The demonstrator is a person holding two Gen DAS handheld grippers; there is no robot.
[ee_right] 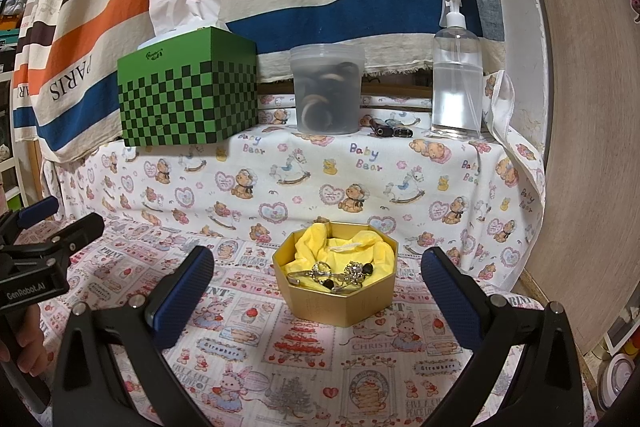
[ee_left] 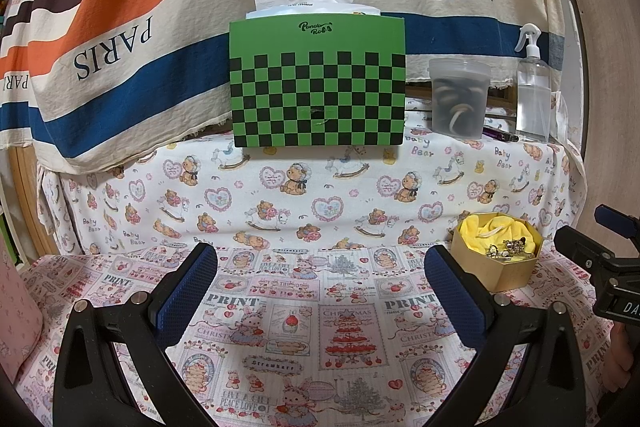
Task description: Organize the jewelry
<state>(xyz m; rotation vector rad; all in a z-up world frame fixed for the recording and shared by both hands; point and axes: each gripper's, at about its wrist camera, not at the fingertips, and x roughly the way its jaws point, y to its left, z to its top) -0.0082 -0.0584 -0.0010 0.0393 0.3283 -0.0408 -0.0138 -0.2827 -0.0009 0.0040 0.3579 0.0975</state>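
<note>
1. The jewelry (ee_right: pixel 336 273) is a small shiny pile w/ dark beads, sitting on a yellow cloth (ee_right: pixel 352 251) inside a gold box (ee_right: pixel 340 303). In the right view the box is in the middle of the frame. In the left view it is at the lower right.
2. What could go wrong: the pieces look tangled up. Grab one & the others may come along, then drop on the busy printed cloth of the bench (ee_right: pixel 256 355), where they'd be hard to spot.
3. The cloth is soft & loose. A pinch could catch the cloth too & pull it out of the box, spilling things.
4. The box looks light. A push on its wall from a finger could slide or tip it.
5. The rings & chains are thin. They could slip out from between the wide blue pads (ee_right: pixel 184 295).
6. Right hand-held gripper (ee_right: pixel 320 291): spread wide, holding nothing, touching nothing. The box sits btwn its two fingers, a bit farther back.
7. Left hand-held gripper (ee_left: pixel 320 291): also spread wide & empty, over bare bench cloth. The box is just beside its right finger; can't tell if they touch.
8. Tissue box (ee_right: pixel 188 87), tub (ee_right: pixel 328 91) & spray bottle (ee_right: pixel 456 67) stand at the upper part of the frame, well apart from the hand-held grippers.
</note>
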